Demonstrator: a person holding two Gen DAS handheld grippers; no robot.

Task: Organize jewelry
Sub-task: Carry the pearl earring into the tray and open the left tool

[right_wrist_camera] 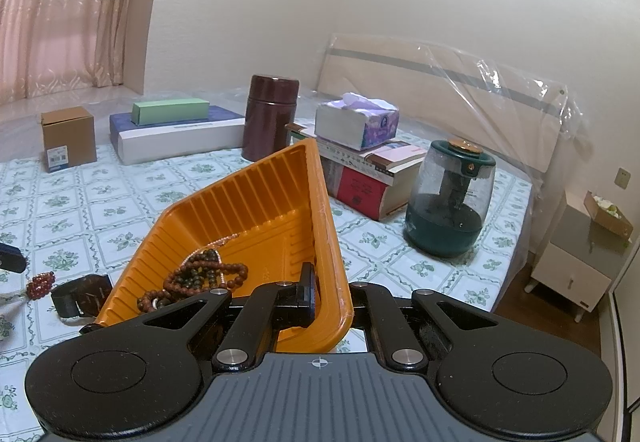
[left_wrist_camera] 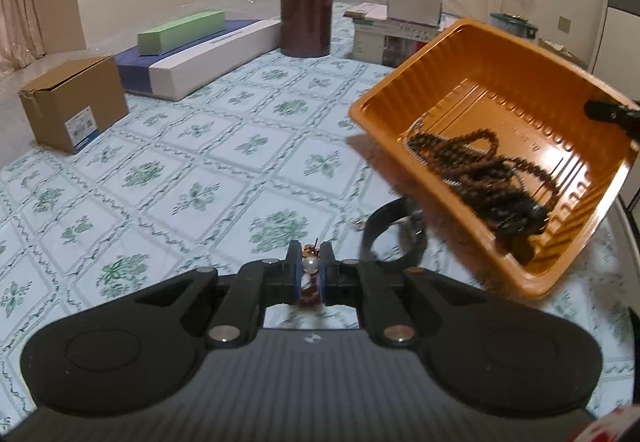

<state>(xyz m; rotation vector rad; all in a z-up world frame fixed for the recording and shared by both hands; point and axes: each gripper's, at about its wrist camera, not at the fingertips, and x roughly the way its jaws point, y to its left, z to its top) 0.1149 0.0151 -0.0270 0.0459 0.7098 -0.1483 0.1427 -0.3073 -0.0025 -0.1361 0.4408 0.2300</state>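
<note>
Bedroom setup, with everything laid out on a bed covered in a white cloth with green floral squares (left_wrist_camera: 200, 146), and a plastic-wrapped headboard (right_wrist_camera: 440, 82) at the back.

Left gripper (left_wrist_camera: 309, 262) is pinched narrow on a small pearl earring (left_wrist_camera: 309, 263). The pearl sits right between the blue pads (left_wrist_camera: 296, 274), with a bit of copper-coloured metal poking out above the tips and something reddish hanging below.

Right gripper (right_wrist_camera: 320, 294) is clamped on the wall of an orange plastic tray (right_wrist_camera: 256, 202). One finger (right_wrist_camera: 305, 290) is inside the tray against the wall; the other is hidden behind the rim, so you only see the grip from one side. The tray is tilted, with one end raised off the bed.

In the left wrist view, the tray (left_wrist_camera: 472, 82) hangs up and to the right of the left gripper, not touching it. Inside is a pile of dark brown bead strands (left_wrist_camera: 480, 178) slumped toward the low side, and the right view shows a thin pinkish chain (right_wrist_camera: 224, 241) in there too.

Still on the cloth, just beside the tray's low edge: a black watch (right_wrist_camera: 82, 296) and a red bead bracelet (right_wrist_camera: 40, 284).

Background stuff: a cardboard box (left_wrist_camera: 72, 102), a green box (left_wrist_camera: 180, 32) on a flat blue and white box (left_wrist_camera: 208, 54), a dark brown canister (left_wrist_camera: 306, 12), a tissue box (right_wrist_camera: 356, 120) on stacked books (right_wrist_camera: 372, 178), and a dark green humidifier (right_wrist_camera: 448, 198).
</note>
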